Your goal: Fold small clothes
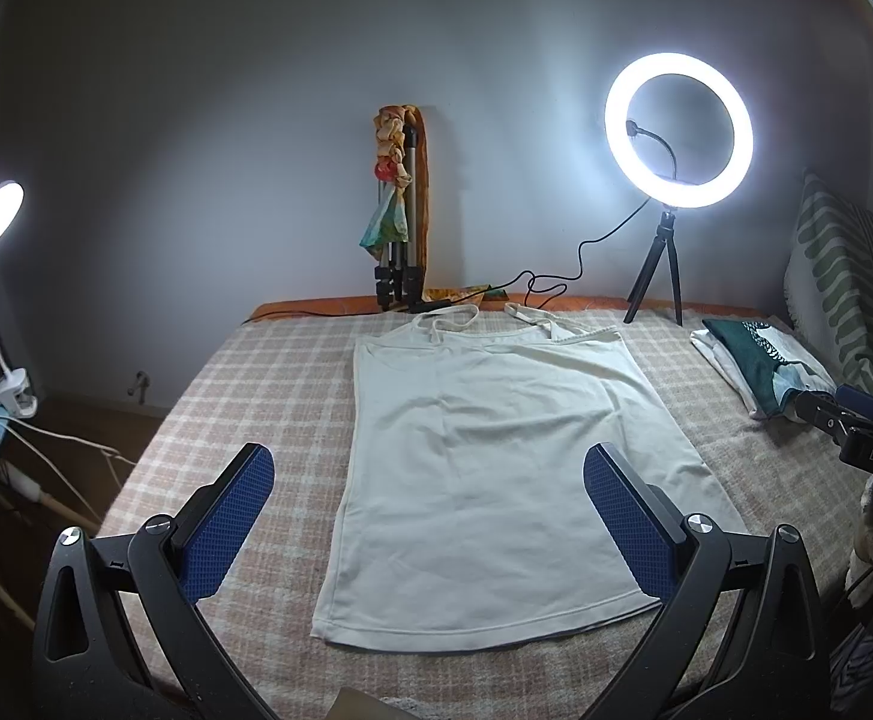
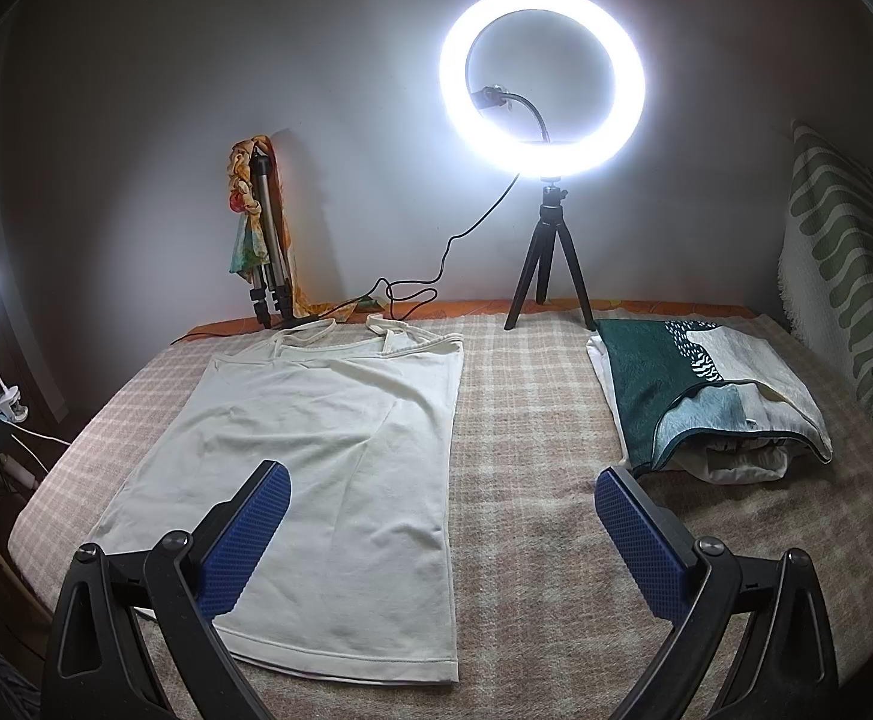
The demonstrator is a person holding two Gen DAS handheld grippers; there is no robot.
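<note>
While the ring light (image 2: 542, 79) blazes at the far edge of the bed, a cream strappy top (image 1: 490, 456) lies spread flat, face up, on the checked blanket (image 1: 268, 372). Its two thin straps sit loose and a little twisted at the far end, toward the wall, and the stitched hem runs across the near end. Soft creases cross the middle, but the cloth is mostly smooth, single layer, no fold in it yet.

Left tongs (image 1: 430, 504) hover over the lower half of the top, jaws spread wide, blue textured pads (image 1: 229, 531) facing each other with nothing between them but air. One pad sits over the blanket just off the top's left edge, the other over its right lower corner. I can't tell whether either tip actually touches the cloth.

Right tongs (image 2: 442, 531) are equally wide apart and empty. Their left pad hangs above the top's near right portion, the right pad over bare blanket.

Off to the right on the bed, well apart from the top, rests a folded pile (image 2: 706, 396) with a dark green and pale patterned piece uppermost. A folded tripod (image 1: 403, 222) draped with colourful cloth leans on the wall behind.
</note>
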